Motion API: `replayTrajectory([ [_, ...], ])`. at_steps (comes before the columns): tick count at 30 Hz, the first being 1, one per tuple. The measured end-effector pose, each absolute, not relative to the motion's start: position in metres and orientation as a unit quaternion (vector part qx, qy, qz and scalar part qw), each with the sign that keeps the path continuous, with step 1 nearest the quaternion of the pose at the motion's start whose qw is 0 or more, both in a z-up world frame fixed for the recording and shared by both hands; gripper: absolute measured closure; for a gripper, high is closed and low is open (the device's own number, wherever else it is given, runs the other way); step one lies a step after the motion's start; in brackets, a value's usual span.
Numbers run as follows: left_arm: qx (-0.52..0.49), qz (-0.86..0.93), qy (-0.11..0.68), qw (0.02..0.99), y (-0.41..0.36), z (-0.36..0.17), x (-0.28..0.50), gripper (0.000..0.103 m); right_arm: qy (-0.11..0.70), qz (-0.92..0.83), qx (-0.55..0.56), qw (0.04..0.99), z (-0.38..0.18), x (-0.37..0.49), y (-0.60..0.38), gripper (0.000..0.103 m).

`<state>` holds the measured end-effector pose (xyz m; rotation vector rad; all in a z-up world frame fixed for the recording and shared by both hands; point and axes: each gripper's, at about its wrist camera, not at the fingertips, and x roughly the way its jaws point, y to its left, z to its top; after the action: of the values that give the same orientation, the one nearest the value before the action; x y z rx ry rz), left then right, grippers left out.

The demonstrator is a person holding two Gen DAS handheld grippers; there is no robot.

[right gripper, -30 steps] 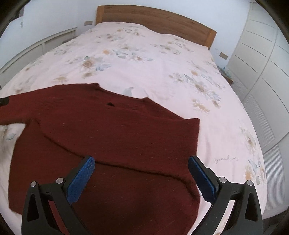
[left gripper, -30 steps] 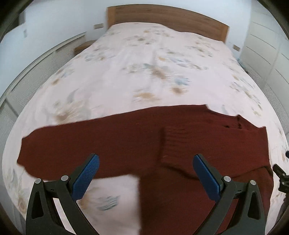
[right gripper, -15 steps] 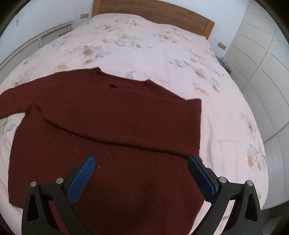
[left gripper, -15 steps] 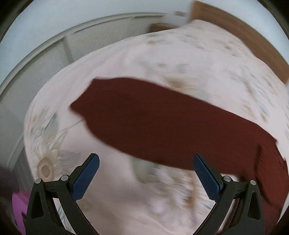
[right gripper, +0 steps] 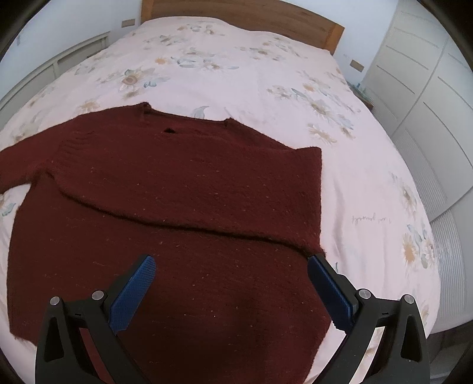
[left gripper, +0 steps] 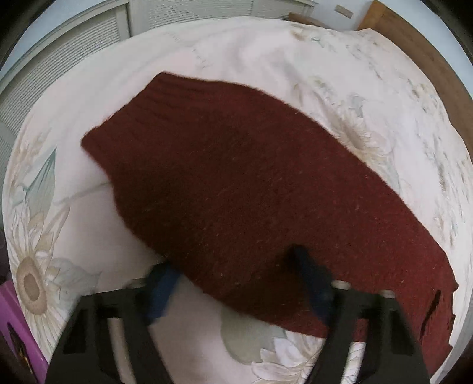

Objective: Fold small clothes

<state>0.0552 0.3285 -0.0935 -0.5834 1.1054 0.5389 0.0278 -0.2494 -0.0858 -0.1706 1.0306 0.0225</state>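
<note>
Here a dark red sweater [right gripper: 183, 236] lies flat on a floral bedspread [right gripper: 236, 73], with one sleeve already folded across its chest in the right wrist view. A wooden headboard [right gripper: 236, 13] runs along the top of that frame, white wardrobe doors [right gripper: 428, 88] fill the upper right, and nothing lies on the garment.

In the left wrist view the other sleeve [left gripper: 236, 183] stretches from upper left to lower right, its ribbed cuff [left gripper: 139, 112] at the upper left. The left gripper [left gripper: 233, 265] has its jaws closing, blurred, with the sleeve's lower edge between them; whether the pads press the knit yet I cannot tell. A purple object [left gripper: 17, 319] sits at the lower left edge, off the bedspread.

A second ago this camera faced the headboard with the whole sweater ahead; now it looks steeply down onto the sleeve alone.

The right gripper [right gripper: 230, 274] hangs with jaws wide apart above the sweater's lower body, gripping nothing. Bare bedspread lies beyond the collar and to the frame's right.
</note>
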Motion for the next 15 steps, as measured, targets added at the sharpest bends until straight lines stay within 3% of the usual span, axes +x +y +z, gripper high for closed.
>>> replayTrajectory([
  [1, -0.270, 0.246, 0.509, 0.779, 0.329, -0.093, 0.054, 0.063, 0.492, 0.011, -0.079, 0.867, -0.086, 0.028, -0.251, 0.001],
  [2, -0.269, 0.242, 0.508, 0.781, 0.329, -0.090, 0.054, 0.080, 0.491, 0.010, -0.077, 0.868, -0.086, 0.027, -0.252, 0.001],
  [3, -0.266, 0.238, 0.508, 0.784, 0.329, -0.086, 0.055, 0.087, 0.490, 0.010, -0.076, 0.868, -0.085, 0.027, -0.254, 0.001],
  [9, -0.166, 0.223, 0.501, 0.820, 0.293, -0.041, 0.058, 0.089, 0.484, 0.009, -0.072, 0.872, -0.084, 0.030, -0.261, 0.001],
  [15, -0.071, 0.137, 0.476, 0.866, 0.210, 0.018, 0.062, 0.090, 0.470, 0.010, -0.062, 0.881, -0.077, 0.036, -0.270, 0.001],
])
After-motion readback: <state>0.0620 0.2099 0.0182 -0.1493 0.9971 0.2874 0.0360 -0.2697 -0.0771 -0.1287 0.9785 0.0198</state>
